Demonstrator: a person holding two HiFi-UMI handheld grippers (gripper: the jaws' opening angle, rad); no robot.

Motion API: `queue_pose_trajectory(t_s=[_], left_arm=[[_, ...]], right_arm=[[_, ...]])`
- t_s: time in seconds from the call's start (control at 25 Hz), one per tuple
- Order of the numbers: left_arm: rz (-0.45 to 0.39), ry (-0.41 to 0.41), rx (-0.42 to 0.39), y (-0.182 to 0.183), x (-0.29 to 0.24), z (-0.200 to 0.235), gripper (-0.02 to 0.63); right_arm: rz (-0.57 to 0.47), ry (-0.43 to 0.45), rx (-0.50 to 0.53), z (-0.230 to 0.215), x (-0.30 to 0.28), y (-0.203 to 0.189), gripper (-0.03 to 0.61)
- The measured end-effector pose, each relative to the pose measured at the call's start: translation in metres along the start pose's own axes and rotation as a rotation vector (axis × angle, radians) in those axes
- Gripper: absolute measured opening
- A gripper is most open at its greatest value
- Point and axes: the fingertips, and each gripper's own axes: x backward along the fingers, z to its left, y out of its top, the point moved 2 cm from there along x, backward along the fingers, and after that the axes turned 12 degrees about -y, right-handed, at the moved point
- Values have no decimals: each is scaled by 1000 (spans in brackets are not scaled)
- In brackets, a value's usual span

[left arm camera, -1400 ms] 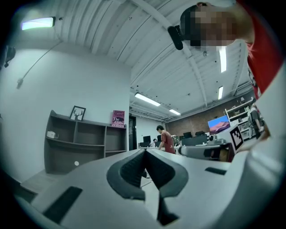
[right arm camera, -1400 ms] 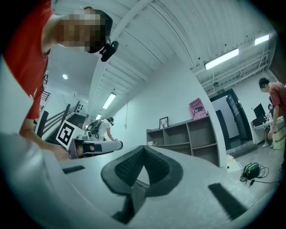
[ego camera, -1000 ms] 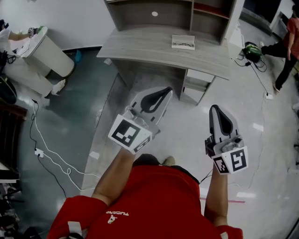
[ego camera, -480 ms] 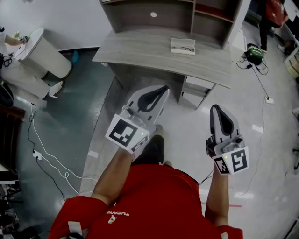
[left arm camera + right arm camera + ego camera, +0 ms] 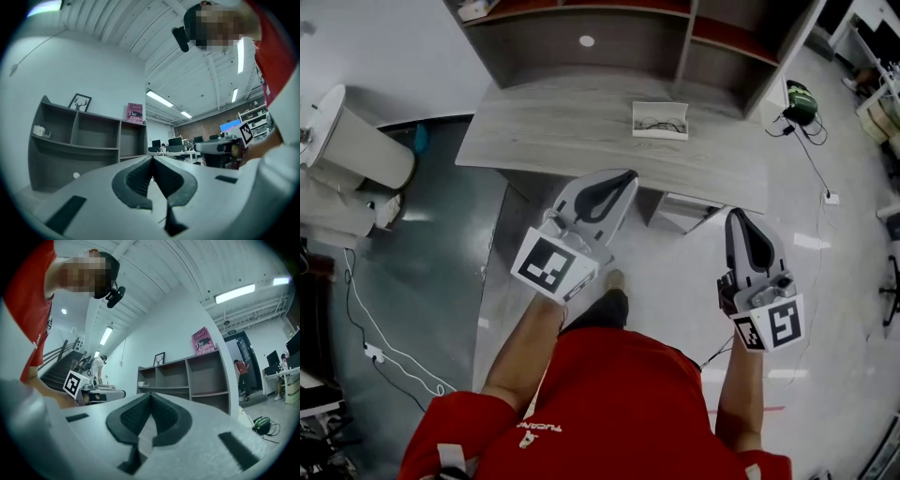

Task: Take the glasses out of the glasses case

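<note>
Grey wood bench (image 5: 553, 131); open white glasses case (image 5: 671, 132) lies flat on its right half, glasses (image 5: 657, 122) inside.

Wht glasses case (image 5: 661, 135), gry wood-grain desk (image 5: 562, 131), red shirt (image 5: 609, 403)

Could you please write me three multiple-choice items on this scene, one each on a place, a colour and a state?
1. Where does the glasses case lie? A on the floor; B on the desk; C on a shelf.
2. What colour is the person's shirt? A red; B blue; C green.
3. On the left gripper, the fingers are: A wide apart; B closed on the glasses case; C together, empty.

Answers: 1 B, the head view shows it on the desk top. 2 A, the shirt is plainly red. 3 C, the left gripper view shows them meeting with nothing between.
</note>
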Motion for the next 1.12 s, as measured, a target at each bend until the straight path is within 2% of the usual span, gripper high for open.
queue_pose_trajectory(t_s=[0.32,0.6,0.76,1.12], left_arm=[[77,-112,34,-32,-37,83,9],[112,-163,39,-55,-69,123,11],[110,-163,8,-70,-89,141,11],[265,-166,22,-115,-140,165,11]], right_arm=[[40,-63,34,-14,-82,-14,5],[83,-89,47,-33,-113,-26,4],[93,-75,45,-48,-130,-33,5],[76,16,2,-99,-184,-50,3]])
